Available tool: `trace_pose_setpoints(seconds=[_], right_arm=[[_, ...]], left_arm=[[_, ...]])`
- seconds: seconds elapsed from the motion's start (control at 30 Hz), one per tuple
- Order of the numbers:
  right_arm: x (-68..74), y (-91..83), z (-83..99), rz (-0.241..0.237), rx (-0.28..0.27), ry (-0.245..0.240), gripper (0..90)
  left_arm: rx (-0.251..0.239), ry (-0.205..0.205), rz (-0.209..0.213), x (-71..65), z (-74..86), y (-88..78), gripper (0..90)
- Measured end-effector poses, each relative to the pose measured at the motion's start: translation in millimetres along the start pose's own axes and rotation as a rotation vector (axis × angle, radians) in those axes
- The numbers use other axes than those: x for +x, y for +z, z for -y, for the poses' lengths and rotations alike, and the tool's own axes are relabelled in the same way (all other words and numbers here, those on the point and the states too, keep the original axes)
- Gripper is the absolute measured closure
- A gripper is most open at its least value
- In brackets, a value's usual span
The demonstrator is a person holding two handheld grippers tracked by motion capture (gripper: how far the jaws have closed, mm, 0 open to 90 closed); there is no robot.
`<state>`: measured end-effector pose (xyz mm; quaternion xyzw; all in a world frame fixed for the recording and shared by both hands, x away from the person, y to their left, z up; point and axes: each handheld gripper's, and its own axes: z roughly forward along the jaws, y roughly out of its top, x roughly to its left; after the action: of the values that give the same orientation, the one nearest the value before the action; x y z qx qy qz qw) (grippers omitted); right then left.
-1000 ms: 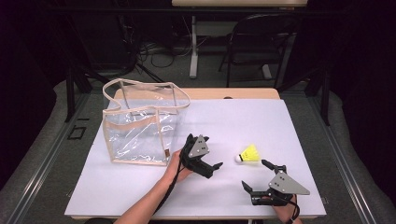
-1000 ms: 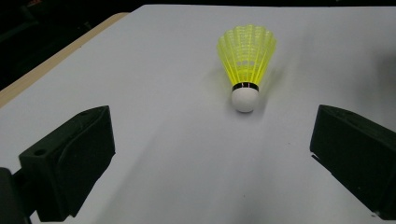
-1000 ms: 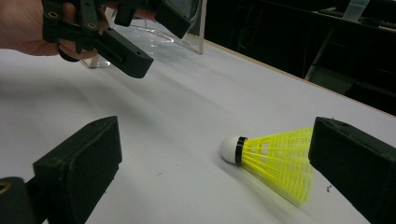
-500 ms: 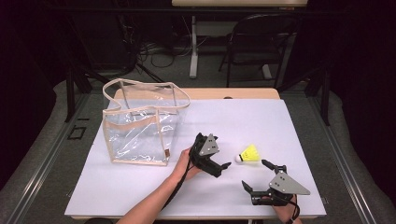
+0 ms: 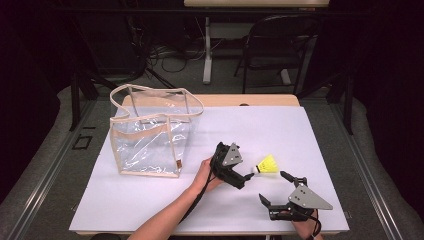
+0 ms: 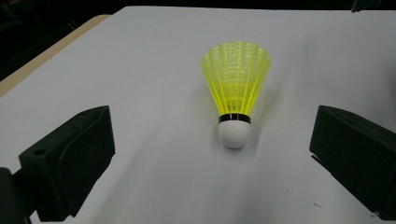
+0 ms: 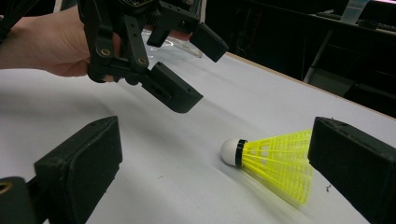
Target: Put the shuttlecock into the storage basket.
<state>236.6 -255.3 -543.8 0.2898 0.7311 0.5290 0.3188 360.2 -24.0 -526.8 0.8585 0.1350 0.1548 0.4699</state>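
Left tongs (image 5: pixel 248 176) spread wide, closing in on yellow shuttlecock (image 5: pixel 267 165), not touching.
Shuttlecock flat on white tabletop (image 5: pixel 280 130), cork tip toward left tongs, skirt pointing away; sits just ahead of the gap betw. the jaws in left gripper view. Right tongs (image 5: pixel 276 189) also spread, holding nothing, just near side of shuttlecock. Clear bag (image 5: pixel 150 135) upright, well apart from shuttlecock, beyond left hand (image 5: pixel 205 172).

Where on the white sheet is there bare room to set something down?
Free: the far right stretch beyond the shuttlecock, and the near left strip in front of the clear tote bag. Crowded: the near right, where left tongs and right tongs flank the shuttlecock.
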Motion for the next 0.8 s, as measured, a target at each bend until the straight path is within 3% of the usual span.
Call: trace_pose_setpoints(seconds=[0.8], right_arm=[[0.0,-0.2,0.0,-0.004,-0.007,0.000,2.6]], left_arm=[[0.083,0.012,0.045,-4.0,-2.9,34.1,3.1]])
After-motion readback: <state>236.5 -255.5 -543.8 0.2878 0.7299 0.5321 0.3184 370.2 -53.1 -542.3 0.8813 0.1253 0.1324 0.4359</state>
